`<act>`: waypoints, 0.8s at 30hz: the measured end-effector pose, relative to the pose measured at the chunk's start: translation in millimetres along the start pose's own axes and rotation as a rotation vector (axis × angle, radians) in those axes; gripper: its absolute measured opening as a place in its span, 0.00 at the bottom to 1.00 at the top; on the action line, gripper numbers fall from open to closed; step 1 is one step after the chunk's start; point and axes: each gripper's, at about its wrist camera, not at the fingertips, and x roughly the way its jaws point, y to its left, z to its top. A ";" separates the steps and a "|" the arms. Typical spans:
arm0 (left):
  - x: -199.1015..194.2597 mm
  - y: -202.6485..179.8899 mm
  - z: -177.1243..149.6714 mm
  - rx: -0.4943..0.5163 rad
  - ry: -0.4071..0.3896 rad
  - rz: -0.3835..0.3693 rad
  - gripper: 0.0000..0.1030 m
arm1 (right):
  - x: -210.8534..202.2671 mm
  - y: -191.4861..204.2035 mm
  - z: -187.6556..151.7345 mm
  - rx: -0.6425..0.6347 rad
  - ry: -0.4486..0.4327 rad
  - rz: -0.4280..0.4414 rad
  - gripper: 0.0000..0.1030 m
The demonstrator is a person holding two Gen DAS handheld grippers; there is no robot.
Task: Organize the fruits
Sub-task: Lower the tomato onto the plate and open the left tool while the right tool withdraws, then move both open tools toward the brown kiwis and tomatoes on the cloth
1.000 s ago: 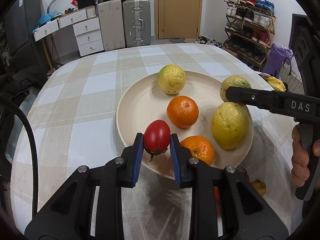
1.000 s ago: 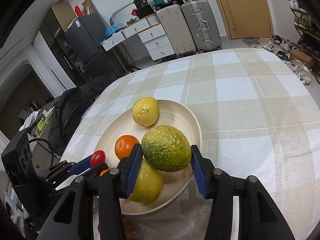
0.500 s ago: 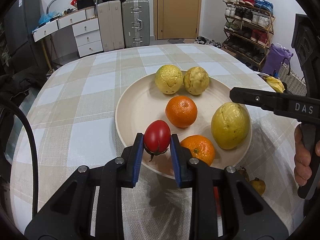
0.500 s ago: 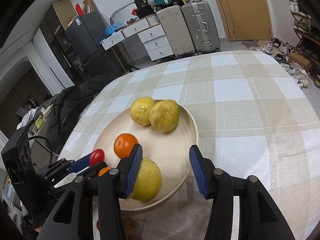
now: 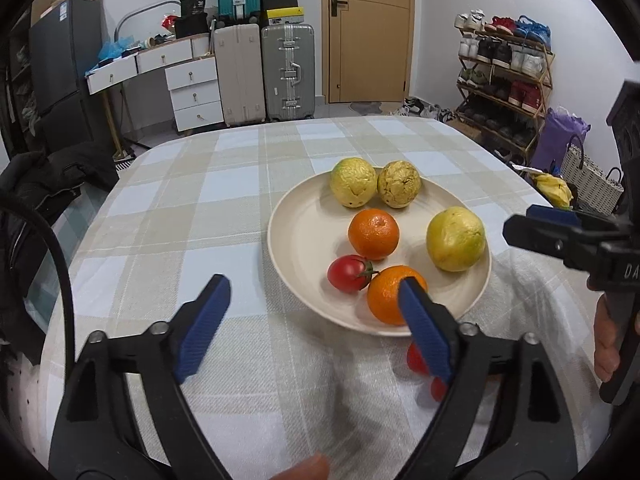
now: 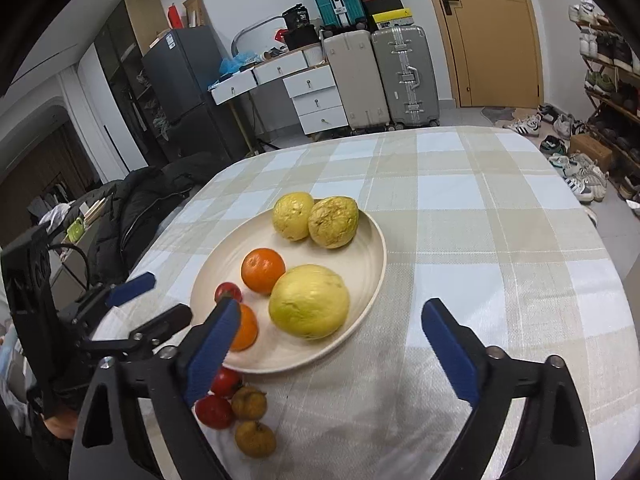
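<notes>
The left gripper (image 5: 316,300) hangs over the near edge of the plate (image 5: 298,216) with its jaws opening and nothing between its blue pads (image 5: 204,322); one pad overlaps an orange (image 5: 390,294) in view, but whether it touches is unclear. The right gripper (image 6: 332,326) hovers at the plate's near right side, its jaws opening too, empty.

On the plate lie a tomato (image 5: 348,274), just beside that near orange, a second orange (image 5: 374,233) at the middle, a large yellow-green fruit (image 5: 456,239) to the right, and two wrinkled yellow fruits (image 5: 376,182) side by side, seemingly touching, at the far rim.

Off the plate, near its front edge, two more tomatoes (image 6: 218,400) and two small brown fruits (image 6: 252,420) sit on the checked tablecloth (image 6: 480,208).

A hand (image 5: 608,344) grips the right gripper's handle.
</notes>
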 end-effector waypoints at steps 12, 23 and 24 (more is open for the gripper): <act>-50.5 -10.4 -23.0 0.012 -0.062 -0.033 0.99 | -22.8 19.7 -19.7 -0.093 -0.027 -0.051 1.00; -57.1 -18.9 -42.4 0.022 -0.020 -0.067 0.99 | -20.3 20.6 -30.8 -0.132 0.022 -0.061 1.00; -54.8 -18.9 -42.6 0.019 -0.013 -0.067 0.99 | -19.1 20.6 -32.3 -0.138 0.031 -0.067 1.00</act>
